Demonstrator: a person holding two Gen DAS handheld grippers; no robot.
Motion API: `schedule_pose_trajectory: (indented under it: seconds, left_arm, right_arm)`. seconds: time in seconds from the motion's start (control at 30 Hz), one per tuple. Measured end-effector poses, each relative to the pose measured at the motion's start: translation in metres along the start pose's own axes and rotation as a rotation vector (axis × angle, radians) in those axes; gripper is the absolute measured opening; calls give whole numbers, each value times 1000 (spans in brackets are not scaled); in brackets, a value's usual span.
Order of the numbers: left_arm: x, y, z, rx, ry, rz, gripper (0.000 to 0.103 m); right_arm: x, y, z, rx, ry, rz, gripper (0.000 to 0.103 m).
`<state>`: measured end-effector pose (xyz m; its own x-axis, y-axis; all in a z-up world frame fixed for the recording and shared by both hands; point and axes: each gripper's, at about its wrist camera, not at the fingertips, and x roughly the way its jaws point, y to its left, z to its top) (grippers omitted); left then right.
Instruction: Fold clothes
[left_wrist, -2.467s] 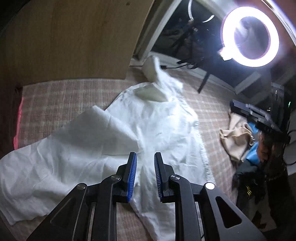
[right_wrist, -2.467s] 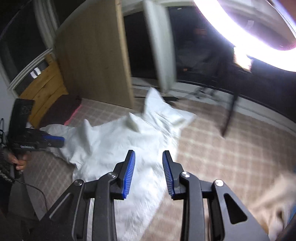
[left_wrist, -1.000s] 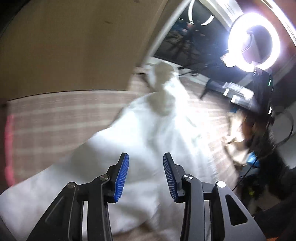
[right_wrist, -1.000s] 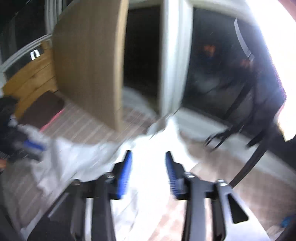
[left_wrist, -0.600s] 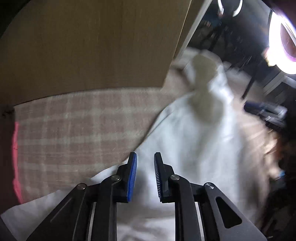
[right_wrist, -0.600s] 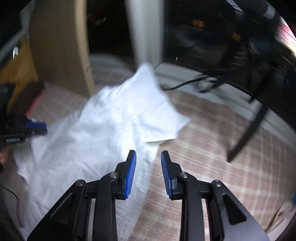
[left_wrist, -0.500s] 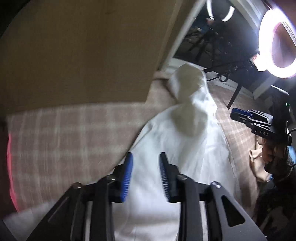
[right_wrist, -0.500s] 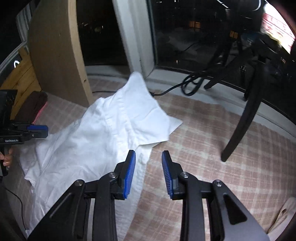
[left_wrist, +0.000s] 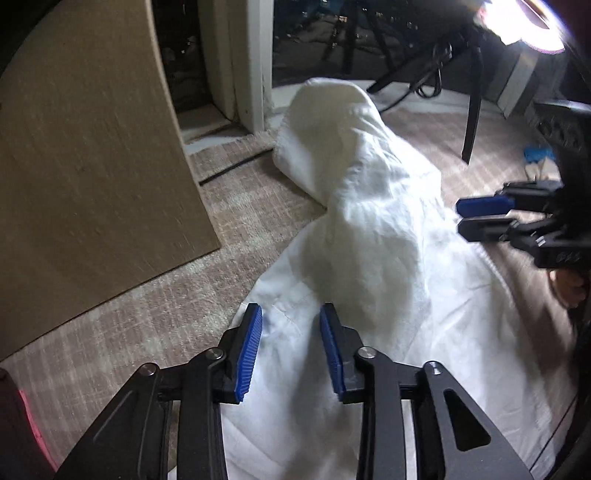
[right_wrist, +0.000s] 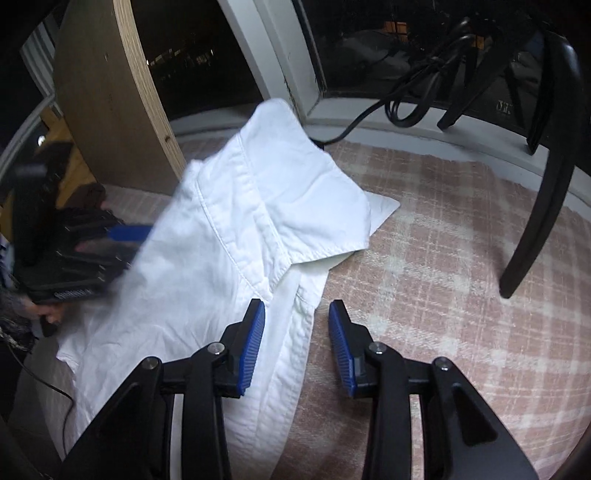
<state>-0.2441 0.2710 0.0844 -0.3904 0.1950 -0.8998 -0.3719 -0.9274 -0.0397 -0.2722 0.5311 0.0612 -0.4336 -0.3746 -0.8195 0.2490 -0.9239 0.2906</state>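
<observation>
Barely started, by the look of it: the white shirt (right_wrist: 236, 229) is spread on the plaid bedspread (right_wrist: 443, 258), bunched up toward the window frame (right_wrist: 280, 66), no fold made yet. Both the left claw (left_wrist: 291, 347) and right claw (right_wrist: 297, 341) are held apart over the shirt, nothing gripped. No containers are seen (the dim edges can't be ruled out, maybe).
</observation>
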Motion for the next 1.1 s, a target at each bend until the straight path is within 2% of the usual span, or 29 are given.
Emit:
schedule_pose_trajectory:
  seconds: [0.07, 0.13, 0.23, 0.27, 0.3, 0.33, 0.47, 0.57, 0.63, 0.7, 0.73, 0.83, 0.93, 1.0, 1.1]
  left_arm:
    - [0, -1, -2, 9, -16, 16, 22]
    - [-3, 5, -3, -16, -23, 1, 12]
    - [-6, 11, -6, -48, -24, -41, 6]
    - [-7, 10, -6, -39, -25, -38, 6]
    - [-11, 10, -6, -34, -35, -28, 5]
    - [-15, 10, -7, -30, -45, -17, 5]
    - [-28, 19, -7, -45, -92, 38, 5]
    - [-11, 31, -11, -63, -35, 63, 6]
    - [-16, 35, -11, -80, -43, 79, 14]
    - [-22, 39, -12, -99, -53, 96, 21]
    - [-25, 41, -12, -108, -58, 104, 21]
    - [-57, 43, -14, -145, -105, 77, 18]
    - [-101, 29, -27, -124, -167, 37, 20]
    - [-126, 15, -40, -116, -176, 21, 24]
    - [-156, -11, -60, -127, -184, -3, 26]
  right_arm:
    - [-1, 2, -1, 1, -7, 20, 36]
    - [5, 7, -1, -25, 4, -7, 36]
    - [13, 12, -3, -42, 15, -11, 35]
    - [14, 15, -4, -49, 13, -5, 27]
    - [15, 17, -5, -56, 11, 1, 10]
    - [16, 19, -6, -68, 9, -14, 5]
    - [6, 19, -10, -62, -35, -57, 5]
    - [10, 25, -16, -90, -13, -103, 5]
    - [9, 30, -14, -99, -16, -130, 7]
    - [2, 29, -13, -73, -38, -148, 23]
    - [-4, 26, -12, -45, -58, -152, 23]
    - [-27, 17, -14, -15, -100, -93, 23]
    - [-64, 16, -26, -12, -135, -32, 23]
    - [-97, 6, -35, 15, -157, 18, 23]
    - [-135, -7, -54, 99, -185, 99, 23]
